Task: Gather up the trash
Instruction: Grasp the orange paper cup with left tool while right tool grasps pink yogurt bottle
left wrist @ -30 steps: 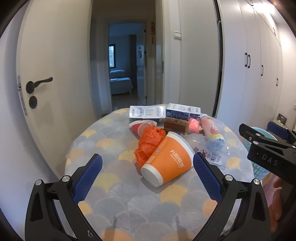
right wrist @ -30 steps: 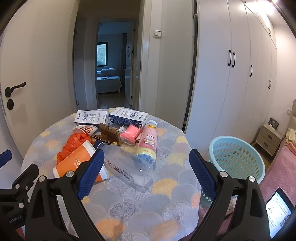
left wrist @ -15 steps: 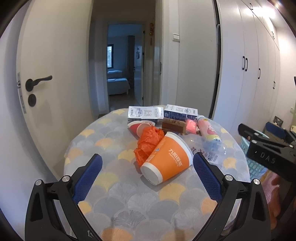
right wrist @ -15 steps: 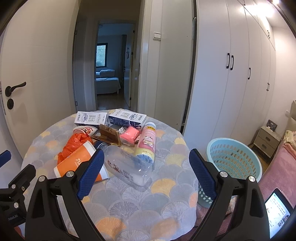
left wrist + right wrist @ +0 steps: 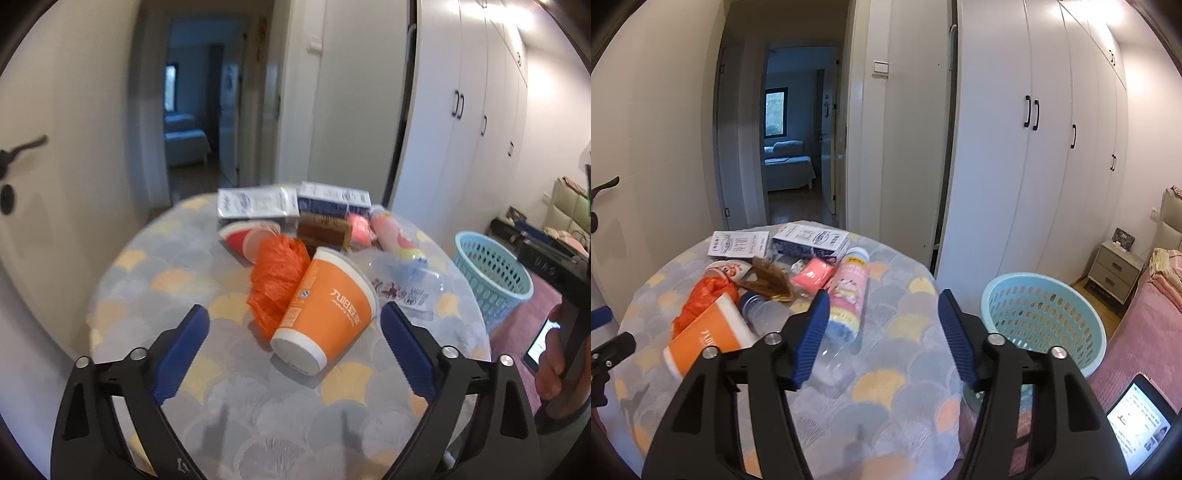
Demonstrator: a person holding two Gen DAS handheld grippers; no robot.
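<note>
Trash lies on a round table (image 5: 155, 280): an orange paper cup (image 5: 325, 310) on its side, an orange plastic bag (image 5: 277, 273), a clear plastic bottle (image 5: 798, 332), a pink tube (image 5: 849, 291), a red-and-white cup (image 5: 251, 238), a brown wrapper (image 5: 323, 230), and two cartons (image 5: 255, 203). My left gripper (image 5: 293, 328) is open, just short of the orange cup. My right gripper (image 5: 882, 317) is open and empty above the table's right side, beside the pink tube. A light blue basket (image 5: 1041, 317) stands on the floor to the right.
A door with a black handle (image 5: 22, 147) is at left, an open doorway (image 5: 798, 147) behind the table, white wardrobes (image 5: 1052, 147) at right. A nightstand (image 5: 1115, 269), pink bedding (image 5: 1145, 332) and a phone (image 5: 1141, 424) are at far right.
Both grippers have lifted back from the table and turned right. The right gripper's jaws have narrowed somewhat. The left view is now blurred by motion. The trash has not moved.
</note>
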